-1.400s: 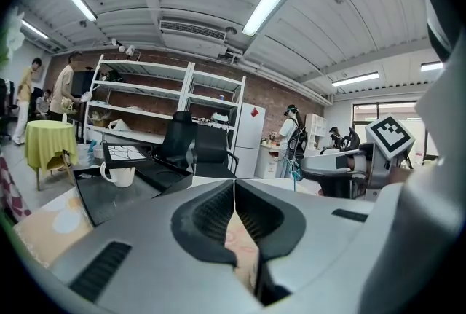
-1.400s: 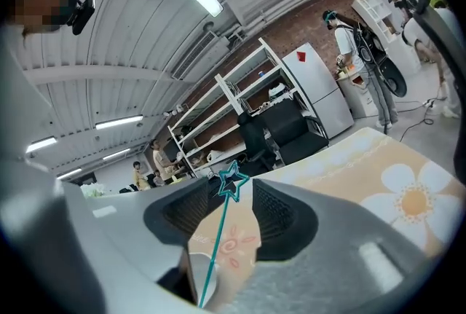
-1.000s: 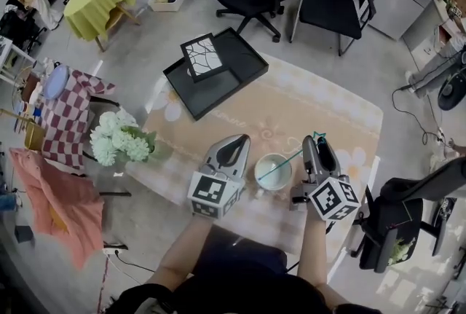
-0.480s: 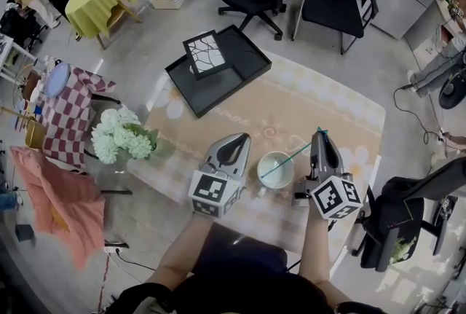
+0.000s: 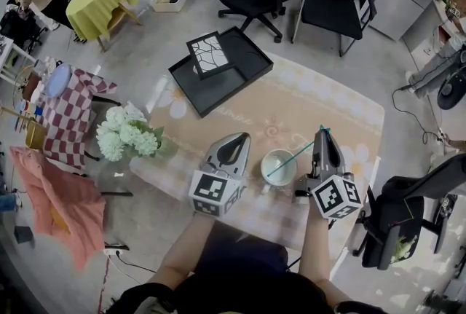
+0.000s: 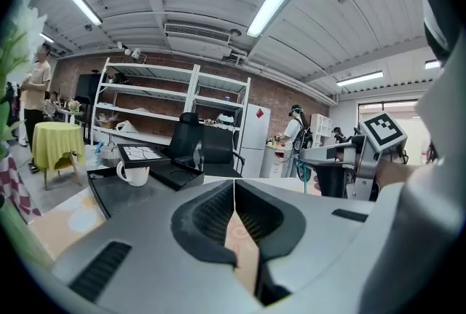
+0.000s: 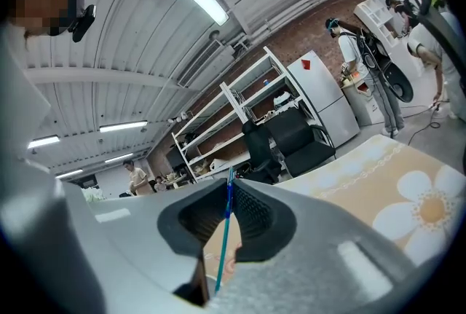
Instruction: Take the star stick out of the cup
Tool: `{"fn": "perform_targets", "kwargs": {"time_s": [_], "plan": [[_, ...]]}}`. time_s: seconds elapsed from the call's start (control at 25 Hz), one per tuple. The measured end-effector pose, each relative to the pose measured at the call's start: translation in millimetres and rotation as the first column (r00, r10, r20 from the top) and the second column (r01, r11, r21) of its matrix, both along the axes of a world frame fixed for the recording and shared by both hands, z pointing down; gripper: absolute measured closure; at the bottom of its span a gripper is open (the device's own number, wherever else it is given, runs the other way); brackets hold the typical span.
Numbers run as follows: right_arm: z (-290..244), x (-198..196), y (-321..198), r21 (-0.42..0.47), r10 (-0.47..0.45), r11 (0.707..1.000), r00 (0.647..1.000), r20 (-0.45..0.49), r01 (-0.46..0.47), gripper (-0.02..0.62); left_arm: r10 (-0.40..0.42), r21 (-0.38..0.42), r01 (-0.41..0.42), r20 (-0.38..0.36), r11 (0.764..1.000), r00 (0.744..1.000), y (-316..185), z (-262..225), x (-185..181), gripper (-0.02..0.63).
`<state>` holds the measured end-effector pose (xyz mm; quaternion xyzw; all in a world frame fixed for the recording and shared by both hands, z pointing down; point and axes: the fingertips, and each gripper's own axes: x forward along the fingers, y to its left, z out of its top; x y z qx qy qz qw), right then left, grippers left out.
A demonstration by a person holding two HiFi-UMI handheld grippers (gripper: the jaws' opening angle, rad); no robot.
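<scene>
My right gripper (image 5: 321, 133) has just been closing and pinches the star stick (image 5: 292, 155), probably just below the star. The stick slants from the cup (image 5: 265, 159) up rightward into those jaws, so I'd pull along that slant. My left gripper (image 5: 239, 139), closed and empty, sits just beside the cup.

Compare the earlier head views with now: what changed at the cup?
The right hand-held gripper has just been closing its jaws and now pinches the star stick, whose lower end sits in the cup. The left hand-held gripper and the cup kept their places.
</scene>
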<state>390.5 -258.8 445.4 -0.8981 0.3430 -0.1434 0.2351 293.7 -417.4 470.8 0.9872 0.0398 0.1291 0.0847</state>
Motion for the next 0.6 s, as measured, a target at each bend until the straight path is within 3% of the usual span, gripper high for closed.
{"fn": "perform_targets", "kwargs": {"time_s": [0.6], "plan": [[-34,-32,9,0.032,0.07,0.997,0.99,-0.119,-0.067,0.578,0.063,-0.005,-0.063,-0.056,0.998,0.996,7,-16,-12,0.594]]}}
